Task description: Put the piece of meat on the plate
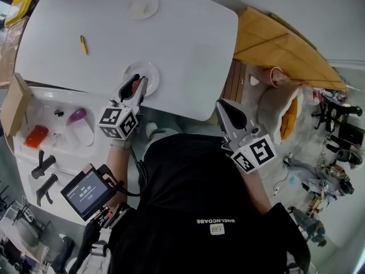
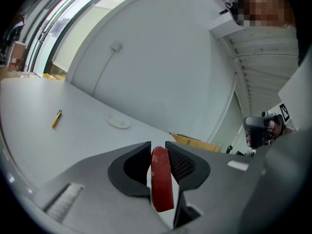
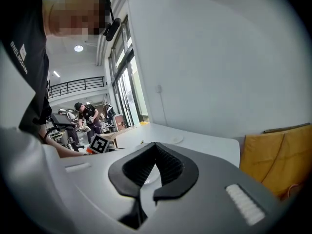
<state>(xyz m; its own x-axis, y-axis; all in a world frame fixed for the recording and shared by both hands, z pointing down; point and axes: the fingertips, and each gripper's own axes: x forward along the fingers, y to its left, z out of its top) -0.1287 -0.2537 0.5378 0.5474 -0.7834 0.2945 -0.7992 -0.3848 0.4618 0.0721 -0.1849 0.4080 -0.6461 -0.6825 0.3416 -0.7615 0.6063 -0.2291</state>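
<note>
The white table (image 1: 188, 44) fills the upper part of the head view. A white plate (image 1: 151, 73) sits at the table's near edge; a smaller dish (image 1: 142, 7) and a yellow pen (image 1: 84, 44) lie well apart from it, farther out.

The right gripper (image 1: 231, 116) hangs off the table's near corner. Its jaws are closed tip to tip with nothing between them.

The left gripper (image 1: 132, 90) is positioned over the near-left part of the plate. Its jaws stand narrowly apart and are clamped on the piece of meat (image 2: 162, 185), one pad against each flat face.

Step in hand: the final lowering of the meat onto the plate. The meat appears to be just above the plate surface; the head view does not settle whether it touches.

Next move, as judged: bring the piece down until it rests on the plate, inside the rim, then open the left jaws and withdraw clear of the rim.

The meat is a thin red slab held on edge. Its long axis runs along the jaws, one rounded end at the fingertips, the other end projecting back and down toward the gripper body
</note>
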